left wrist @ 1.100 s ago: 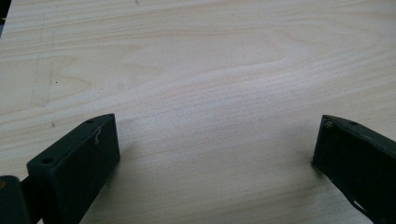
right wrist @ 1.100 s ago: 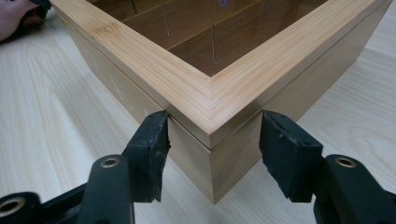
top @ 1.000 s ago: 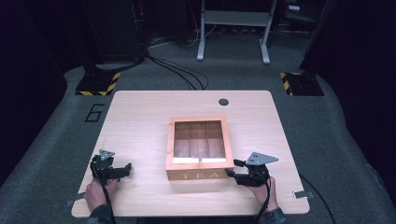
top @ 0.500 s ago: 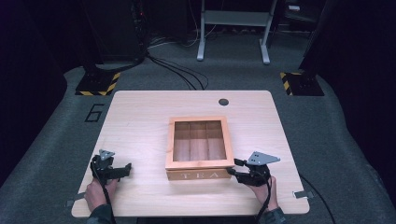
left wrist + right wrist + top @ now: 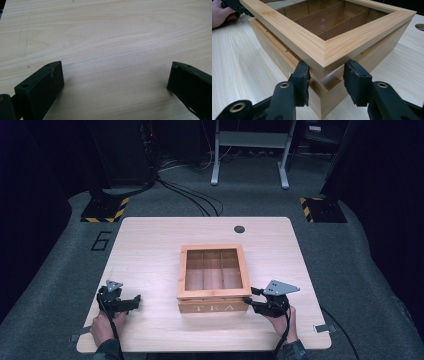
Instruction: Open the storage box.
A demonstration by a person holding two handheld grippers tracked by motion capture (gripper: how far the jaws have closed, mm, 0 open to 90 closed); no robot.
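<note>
A wooden tea box [image 5: 212, 308] stands mid-table, the word TEA on its front face. Its windowed lid [image 5: 212, 294] shows the dividers inside. My right gripper [image 5: 248, 301] is at the box's front right corner. In the right gripper view the jaws [image 5: 325, 75] straddle the lid's corner [image 5: 332, 42], one pad against each side, and the lid sits slightly raised off the box's body [image 5: 377, 47]. My left gripper [image 5: 136, 301] rests low on the table to the left of the box, apart from it; its jaws [image 5: 115, 75] stand wide open over bare wood.
The light wooden table [image 5: 150, 250] has a round dark hole [image 5: 239, 229] near its far edge. The person's other hand [image 5: 219, 15] lies beyond the box in the right gripper view. Cables and metal stand legs [image 5: 250, 150] lie on the grey floor behind.
The right gripper has edged in at the box's front right corner and the lid has lifted slightly there. The left gripper has stayed put.
</note>
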